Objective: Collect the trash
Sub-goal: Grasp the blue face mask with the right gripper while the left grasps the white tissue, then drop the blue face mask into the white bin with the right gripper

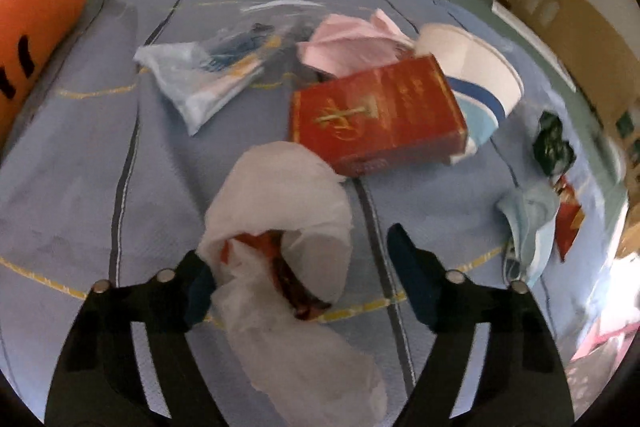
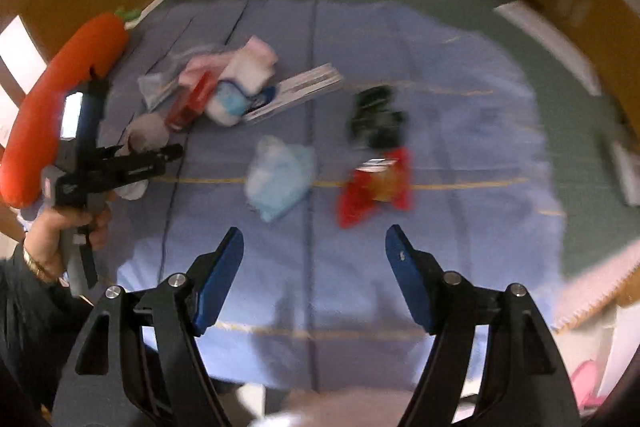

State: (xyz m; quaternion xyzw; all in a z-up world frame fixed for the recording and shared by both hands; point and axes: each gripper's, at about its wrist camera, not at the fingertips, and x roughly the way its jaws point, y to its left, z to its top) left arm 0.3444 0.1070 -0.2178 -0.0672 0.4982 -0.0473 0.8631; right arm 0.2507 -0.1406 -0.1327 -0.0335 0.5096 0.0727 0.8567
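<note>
Nearby, left tool [image 1: 296, 267] spread around crumpled tissue [image 1: 280, 195], right tool [image 2: 314, 255] spread over bare blanket [image 2: 460, 131]

Blur, overlaps and cut edges all over the bed

The right wrist view smears the black wrapper [image 2: 378, 123] and the red wrapper [image 2: 374, 189], print unreadable; the white tissue [image 1: 280, 227] covers most of a red-brown scrap [image 1: 294, 281] and hides the inner face of the left gripper's [image 1: 298, 277] left finger; the red box [image 1: 378, 113] covers part of the paper cup [image 1: 472, 67], its gold lettering too blurred to read; the carrot plush [image 1: 32, 39] runs off the left edge.
</note>
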